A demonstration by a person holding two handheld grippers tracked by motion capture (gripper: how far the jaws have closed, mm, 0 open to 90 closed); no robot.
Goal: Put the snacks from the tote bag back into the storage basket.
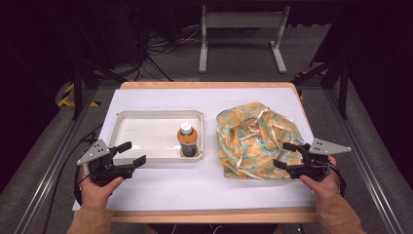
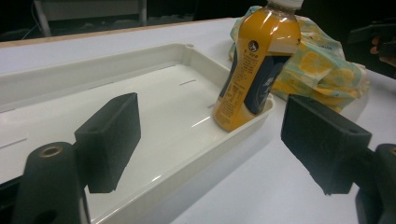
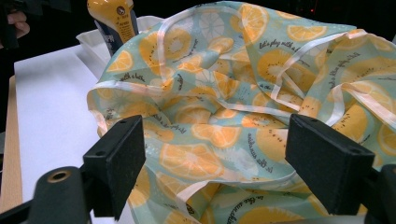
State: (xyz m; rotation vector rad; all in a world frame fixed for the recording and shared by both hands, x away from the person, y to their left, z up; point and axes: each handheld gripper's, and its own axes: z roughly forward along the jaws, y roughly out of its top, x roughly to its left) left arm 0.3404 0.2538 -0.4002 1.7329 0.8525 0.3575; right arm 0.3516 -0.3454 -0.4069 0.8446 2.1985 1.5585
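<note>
1. Orange drink fills the capped bottle (image 1: 188,140), which stands upright in the near right corner of the white plastic tray (image 1: 146,119), against its wall. Upright and set at the tray's edge, it looks placed for an easy sideways grasp around the body.

2. The left tool (image 1: 132,153) is held low over the white counter (image 1: 204,183), just in front of the tray's near rim, with its jaws spread wide and nothing between them. In the left gripper view the bottle (image 2: 256,70) stands ahead and between the lines of the two jaws, near but not touching, leaning a little in the frame because the camera is tilted.

3. The fruit-print fabric bag (image 1: 255,139) lies crumpled to the right of the tray, its mouth slack and its pale handle straps loose across the folds. It probably needs opening before the bottle can go in.

4. The right tool (image 1: 285,156) is also open and empty, its jaws hovering at the bag's near right edge. In the right gripper view the cloth (image 3: 224,116) lies just beyond and between the jaws, a strap (image 3: 299,84) running across it; whether the jaw tips touch the fabric I cannot tell.
</note>
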